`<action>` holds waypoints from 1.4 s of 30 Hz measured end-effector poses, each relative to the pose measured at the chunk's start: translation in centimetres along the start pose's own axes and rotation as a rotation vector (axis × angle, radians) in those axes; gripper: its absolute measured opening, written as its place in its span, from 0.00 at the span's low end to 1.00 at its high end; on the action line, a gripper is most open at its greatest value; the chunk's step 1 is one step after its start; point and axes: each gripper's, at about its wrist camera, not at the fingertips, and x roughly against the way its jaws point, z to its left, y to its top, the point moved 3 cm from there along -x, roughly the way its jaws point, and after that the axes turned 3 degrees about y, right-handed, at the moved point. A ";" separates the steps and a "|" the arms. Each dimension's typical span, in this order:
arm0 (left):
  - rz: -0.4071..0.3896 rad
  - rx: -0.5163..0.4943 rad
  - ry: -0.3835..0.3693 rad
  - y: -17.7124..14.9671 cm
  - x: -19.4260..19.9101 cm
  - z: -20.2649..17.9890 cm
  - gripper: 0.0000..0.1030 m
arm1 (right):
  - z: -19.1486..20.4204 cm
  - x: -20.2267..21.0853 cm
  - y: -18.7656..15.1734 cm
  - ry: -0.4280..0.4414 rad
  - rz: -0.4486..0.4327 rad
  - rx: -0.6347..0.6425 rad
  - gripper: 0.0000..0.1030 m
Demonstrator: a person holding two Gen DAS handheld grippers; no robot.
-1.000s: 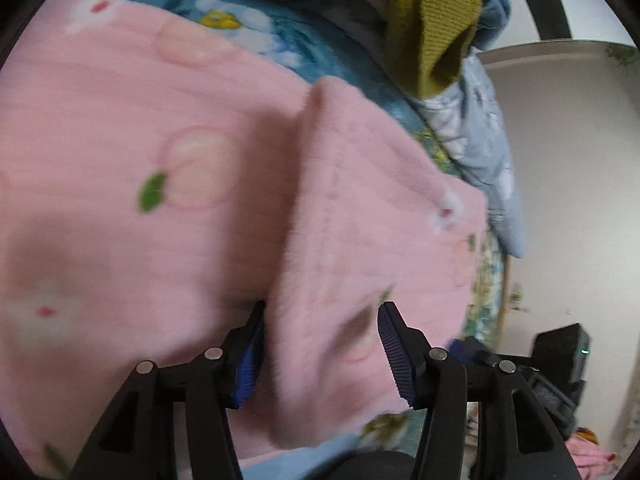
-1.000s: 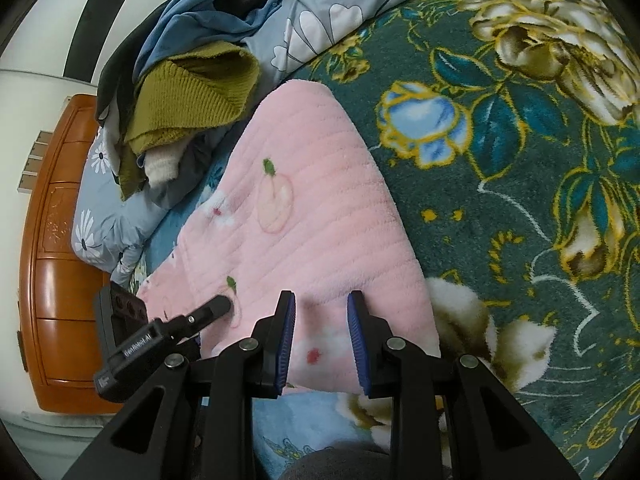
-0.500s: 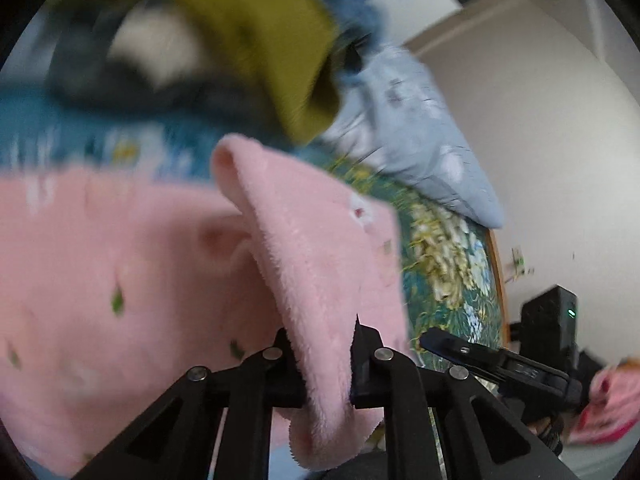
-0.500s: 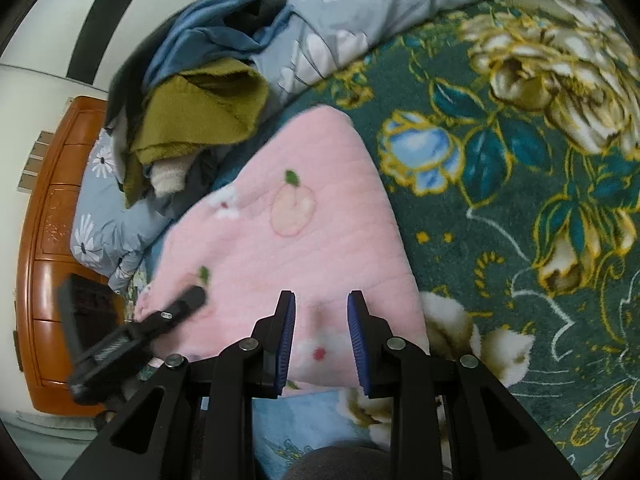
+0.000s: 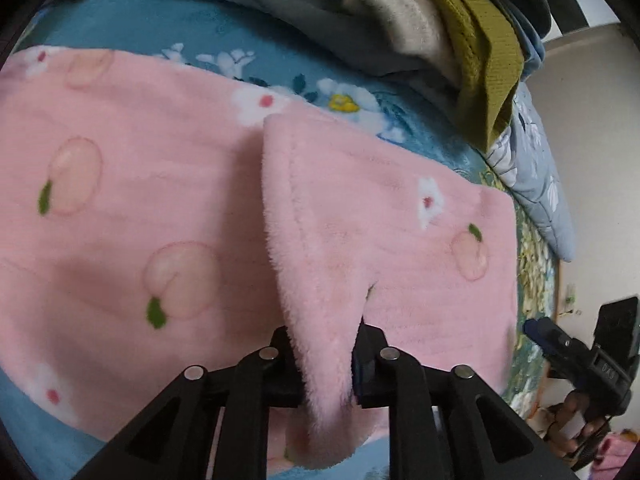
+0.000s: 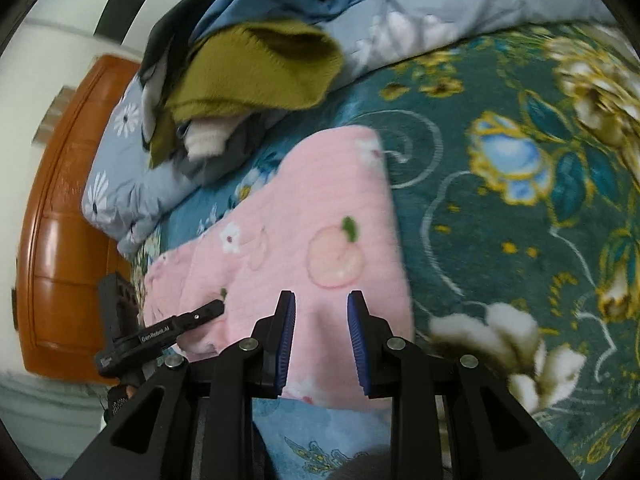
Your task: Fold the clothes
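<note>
**Pink fleece garment pinched on a floral bed**

Teal floral bedspread (image 6: 500,208) fills the background. Ahead of both grippers lies a pink fleece garment with peach print (image 5: 120,208). Left gripper (image 5: 326,360) pinches its raised fold. Right gripper (image 6: 320,336) hovers spread above the fleece, gripping nothing.

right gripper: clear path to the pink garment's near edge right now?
Probably yes. The right gripper is open, its jaws either side of the pink garment, nothing between. The left gripper pinches a fold off to the side, not in the way.
</note>
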 end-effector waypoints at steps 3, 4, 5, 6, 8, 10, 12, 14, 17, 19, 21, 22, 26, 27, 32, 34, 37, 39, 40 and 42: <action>0.009 -0.007 0.018 0.2 -1.3 -0.9 0.24 | -0.1 -2.1 0.3 -0.078 0.039 0.033 0.27; 0.011 0.005 0.012 0.3 -1.4 -0.6 0.26 | -0.2 -2.5 0.3 -0.095 0.048 0.036 0.27; 0.016 0.021 0.002 0.3 -1.4 -0.1 0.27 | -0.4 -2.8 0.3 -0.101 0.053 0.032 0.27; 0.021 0.038 -0.008 0.3 -1.5 0.5 0.28 | -0.6 -3.0 0.3 -0.106 0.059 0.027 0.27; 0.030 0.064 -0.033 0.3 -1.6 1.1 0.29 | -0.9 -3.4 0.3 -0.118 0.069 0.017 0.27; 0.035 0.080 -0.061 0.3 -1.2 1.4 0.31 | -1.3 -3.8 0.3 -0.129 0.080 0.008 0.27; 0.030 0.083 -0.078 0.2 -0.4 1.5 0.32 | -1.6 -4.3 0.3 -0.140 0.090 -0.002 0.27; 0.007 0.082 -0.099 0.2 1.0 2.1 0.36 | -2.0 -4.7 0.2 -0.152 0.101 -0.012 0.27; -0.059 0.112 -0.127 0.0 3.7 3.9 0.46 | -1.6 -4.0 0.2 -0.166 0.075 -0.009 0.27; -0.145 0.182 -0.142 -0.4 6.4 6.6 0.51 | -1.2 -2.9 0.2 -0.173 0.039 -0.007 0.27; -0.243 0.256 -0.131 -1.0 9.2 9.6 0.56 | -1.0 -1.8 0.1 -0.173 0.008 -0.012 0.27; -0.297 0.295 -0.112 -1.4 10.5 11.2 0.59 | -0.9 -1.3 0.0 -0.177 -0.007 -0.013 0.27; -0.492 0.451 0.046 -3.4 14.3 18.6 0.72 | -0.2 -0.1 0.0 -0.228 -0.052 0.003 0.36; -0.515 0.496 0.063 -3.9 14.8 20.6 0.73 | 0.2 0.0 0.0 -0.236 -0.065 0.011 0.39; -0.534 0.724 -0.044 -5.1 13.5 27.9 0.76 | 2.4 -0.9 0.0 -0.260 -0.061 0.026 0.55; -0.531 0.812 -0.166 -5.0 12.1 29.9 0.76 | 3.6 -1.7 -0.3 -0.250 -0.045 0.030 0.55; -0.531 0.935 -0.352 -4.7 10.4 32.0 0.76 | 5.5 -2.6 -0.8 -0.240 -0.020 0.041 0.61; -0.533 0.965 -0.424 -4.3 9.8 32.7 0.76 | 6.6 -3.0 -1.2 -0.237 -0.009 0.051 0.68; -0.531 0.975 -0.451 -3.9 9.3 32.9 0.76 | 7.1 -3.2 -1.3 -0.239 -0.006 0.057 0.68; -0.533 0.995 -0.485 -3.6 9.1 33.2 0.77 | 7.9 -3.3 -1.5 -0.249 0.000 0.072 0.68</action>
